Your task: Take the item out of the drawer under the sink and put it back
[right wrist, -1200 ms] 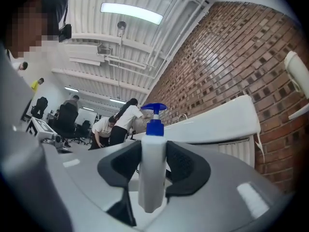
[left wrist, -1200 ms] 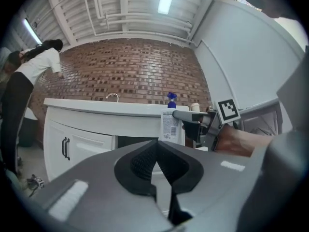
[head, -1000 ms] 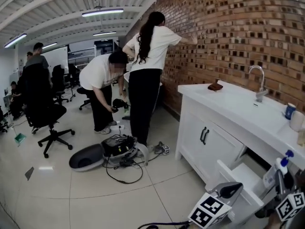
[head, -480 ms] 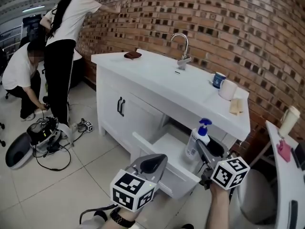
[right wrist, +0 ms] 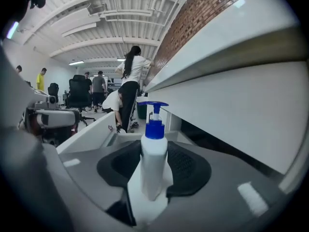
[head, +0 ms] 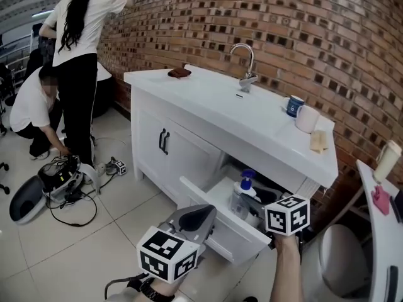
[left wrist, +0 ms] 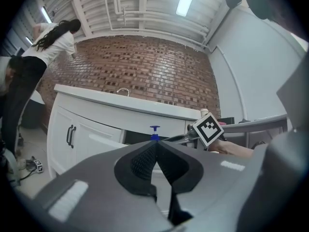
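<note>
A white pump bottle (head: 242, 197) with a blue top stands low inside the open white drawer (head: 242, 238) under the sink counter (head: 208, 99). My right gripper (head: 257, 205) is shut on the bottle; in the right gripper view the bottle (right wrist: 153, 153) sits upright between the two dark pads of that gripper (right wrist: 154, 164). My left gripper (head: 200, 214) hovers just in front of the drawer's front panel, shut with nothing in it (left wrist: 155, 146). In the left gripper view the bottle's blue pump (left wrist: 154, 133) shows beyond the jaws.
A faucet (head: 245, 61), blue mug (head: 293, 106), white cup (head: 307, 118) and folded cloth (head: 319, 141) are on the counter. The cabinet door (head: 164, 141) left of the drawer is closed. Two people (head: 75, 61) and cabled equipment (head: 60, 181) occupy the floor at left.
My right gripper has carried the bottle down from above the drawer into it. The left gripper has stayed in front of the drawer, shut.
</note>
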